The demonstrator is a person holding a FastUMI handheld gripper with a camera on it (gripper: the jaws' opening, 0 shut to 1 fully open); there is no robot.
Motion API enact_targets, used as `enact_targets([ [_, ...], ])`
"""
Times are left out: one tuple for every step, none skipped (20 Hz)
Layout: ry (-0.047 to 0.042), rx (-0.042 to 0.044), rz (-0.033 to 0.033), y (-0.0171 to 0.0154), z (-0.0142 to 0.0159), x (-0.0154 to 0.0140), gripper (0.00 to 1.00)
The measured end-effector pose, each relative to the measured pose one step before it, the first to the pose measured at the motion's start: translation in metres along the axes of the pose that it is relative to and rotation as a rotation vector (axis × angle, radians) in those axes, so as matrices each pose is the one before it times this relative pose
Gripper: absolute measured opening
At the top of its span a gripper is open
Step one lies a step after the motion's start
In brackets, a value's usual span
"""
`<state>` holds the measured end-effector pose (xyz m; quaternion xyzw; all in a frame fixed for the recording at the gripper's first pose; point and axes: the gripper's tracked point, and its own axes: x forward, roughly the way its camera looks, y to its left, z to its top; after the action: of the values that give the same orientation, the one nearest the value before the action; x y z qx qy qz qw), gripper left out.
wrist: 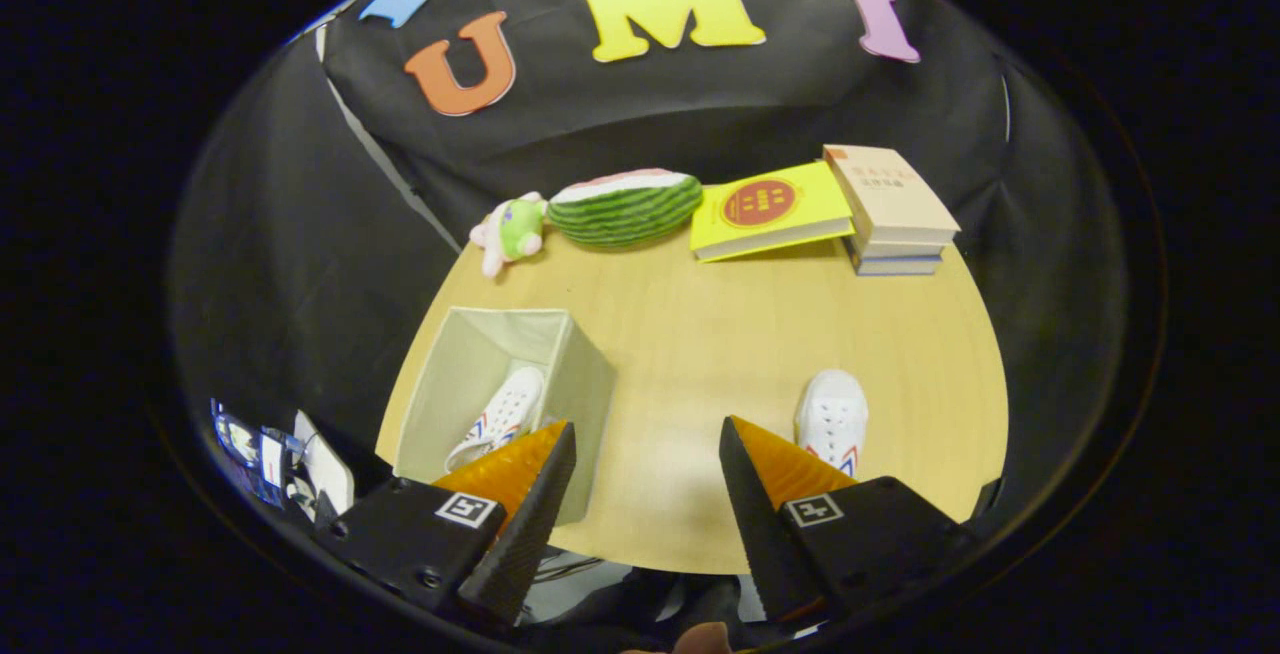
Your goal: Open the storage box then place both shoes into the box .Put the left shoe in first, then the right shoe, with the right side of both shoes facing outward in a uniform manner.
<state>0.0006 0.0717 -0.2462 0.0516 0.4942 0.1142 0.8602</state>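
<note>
the gripper point(648, 454) is up in the air. its two fingers point(530, 524) are spread wide apart. nothing is held between them. a bit of a hand point(703, 639) shows just under the fingers.

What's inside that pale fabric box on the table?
One white shoe lies inside the open storage box. Its rear end is covered by a finger of the open gripper, so that part and the box floor beneath cannot be seen.

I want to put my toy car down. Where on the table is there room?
The middle of the table is bare, between the box, the shoe and the books. The back edge is crowded with books, watermelon and plush. The gripper is open over bare wood.
</note>
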Motion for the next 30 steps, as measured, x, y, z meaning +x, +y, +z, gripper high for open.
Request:
enact_targets([
  [0.01038,0.01187,-0.01039,-0.01656,-0.00273,-0.00251,0.9],
  [0.01372,0.01688,-0.01309,-0.01833,-0.00395,-0.00103,0.9],
  [0.02022,0.01688,-0.00511,-0.01559,-0.00477,0.0006,0.9],
  [0.02371,0.01982,-0.00605,-0.01615,-0.00545,0.00184,0.89],
  [0.02232,0.01674,-0.00603,-0.01694,-0.00477,0.00537,0.9],
  [0.02184,0.01443,-0.00832,-0.01724,-0.00521,0.00537,0.89],
  [0.0199,0.01283,-0.00863,-0.01562,-0.00388,0.00718,0.89],
  [0.02558,0.00423,-0.00634,-0.01342,-0.0055,0.0063,0.89],
  [0.02482,0.00139,-0.00966,-0.01266,-0.00504,0.0071,0.89],
  [0.0224,-0.00541,-0.01019,-0.01104,-0.00375,0.00825,0.89],
  [0.02267,-0.00813,-0.00494,-0.00844,-0.00432,0.00869,0.89],
  [0.02226,-0.00211,0.00179,-0.00662,-0.00367,0.00982,0.89],
  [0.02572,-0.00115,0.00559,-0.00537,-0.0046,0.01049,0.89],
  [0.02699,0.00157,0.00721,-0.00611,-0.00578,0.01151,0.89],
  [0.02425,0.00643,0.00371,-0.00538,-0.00616,0.01116,0.89],
  [0.02394,0.005,0.00318,-0.00365,-0.00623,0.01022,0.89],
  [0.01839,0.00109,-0.00584,-0.00652,-0.00511,0.00941,0.89],
  [0.0127,-0.0017,-0.00563,-0.00571,-0.00368,0.00689,0.89],
  [0.00679,-0.00068,-0.00274,-0.00325,-0.00246,0.00631,0.89],
  [0.00664,-0.00588,0.003,-0.00194,-0.00106,0.00505,0.9],
  [0.01006,-0.0038,0.00146,-0.00125,-0.00179,0.00544,0.89],
  [0.01362,0.00026,0.00147,-0.00059,-0.00179,0.00392,0.89],
  [0.00781,-0.00345,0.00004,-0.00117,0.0007,0.0045,0.89],
  [0.00786,-0.00448,-0.00314,-0.00148,0.00139,0.00355,0.89],
  [0.0066,0.00011,-0.00134,-0.00009,0.00077,0.00461,0.89],
  [0.01022,0.00283,-0.00007,-0.00016,0.00134,0.00454,0.88],
  [0.00857,0.00911,0.00142,0.00062,0.00021,0.00445,0.86],
  [0.01168,0.00135,-0.0089,-0.00138,0.0001,0.00289,0.84],
  [-0.01038,-0.00742,0.00729,0.00263,0.00429,0.00018,0.83],
  [0.003,-0.00544,0.02668,0.00657,-0.00087,0.00356,0.8],
])
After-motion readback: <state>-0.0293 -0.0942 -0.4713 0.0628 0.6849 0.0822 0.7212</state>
